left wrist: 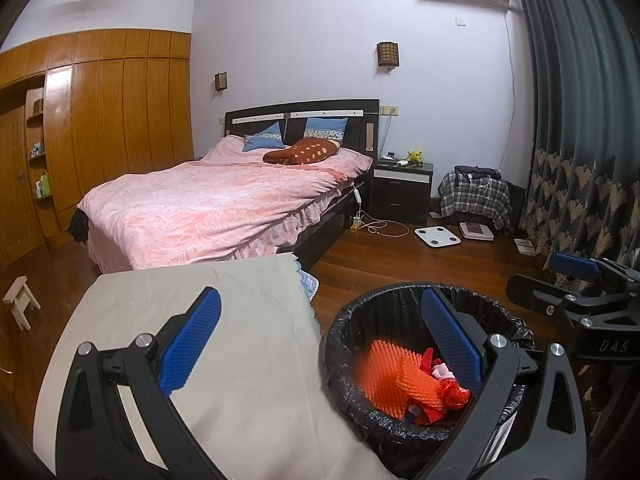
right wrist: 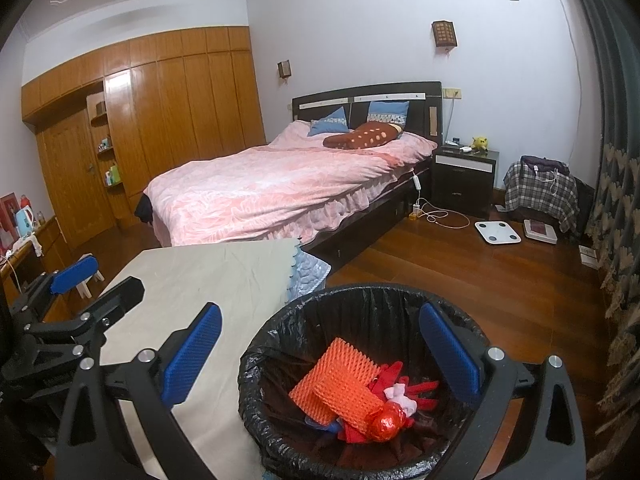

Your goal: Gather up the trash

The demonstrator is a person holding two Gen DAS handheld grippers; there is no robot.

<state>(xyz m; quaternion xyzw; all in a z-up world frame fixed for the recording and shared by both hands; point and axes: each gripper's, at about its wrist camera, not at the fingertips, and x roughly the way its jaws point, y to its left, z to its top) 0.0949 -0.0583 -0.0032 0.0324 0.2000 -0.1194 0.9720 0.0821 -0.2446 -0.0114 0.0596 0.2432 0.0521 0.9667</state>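
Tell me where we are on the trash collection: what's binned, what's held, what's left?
Done: the orange foam net, red scraps and a shiny red wrapper lie inside the black-lined bin. In hand: nothing; the left gripper and right gripper are both open and empty. Left: the beige cloth-covered table shows no loose trash on its visible part, so the job looks close to finished.

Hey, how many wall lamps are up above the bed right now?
2. One wall lamp hangs above the nightstand side of the bed; the other lamp hangs by the wardrobe.
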